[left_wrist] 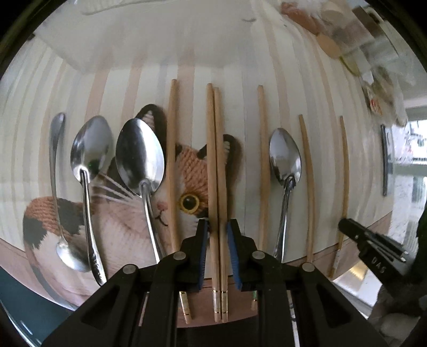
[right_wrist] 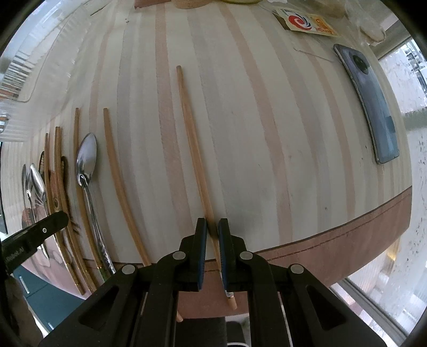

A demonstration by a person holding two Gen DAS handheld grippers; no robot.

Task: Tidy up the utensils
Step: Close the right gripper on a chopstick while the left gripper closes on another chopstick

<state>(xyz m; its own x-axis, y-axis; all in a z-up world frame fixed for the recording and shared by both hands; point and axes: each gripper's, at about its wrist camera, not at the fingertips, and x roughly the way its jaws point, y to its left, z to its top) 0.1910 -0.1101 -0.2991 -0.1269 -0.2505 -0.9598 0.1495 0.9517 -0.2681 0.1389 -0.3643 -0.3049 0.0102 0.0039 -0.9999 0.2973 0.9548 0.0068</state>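
Observation:
In the left wrist view my left gripper [left_wrist: 216, 227] straddles a pair of wooden chopsticks [left_wrist: 216, 170] lying side by side over a cat-picture mat [left_wrist: 128, 219]; its blue pads stand slightly apart from the sticks. Three spoons [left_wrist: 140, 157] lie to the left, one spoon [left_wrist: 285, 157] to the right, with single chopsticks [left_wrist: 263, 160] between. In the right wrist view my right gripper [right_wrist: 212, 227] straddles a single chopstick [right_wrist: 193, 149], a small gap showing on each side. Another chopstick [right_wrist: 117, 173] and a spoon [right_wrist: 86, 160] lie to its left.
A striped tablecloth [right_wrist: 267, 133] covers the table; its brown hem [right_wrist: 347, 240] marks the near edge. A phone [right_wrist: 371, 106] lies at far right, a printed packet [right_wrist: 307, 24] beyond it. Cluttered items [left_wrist: 347, 40] sit at the table's far side.

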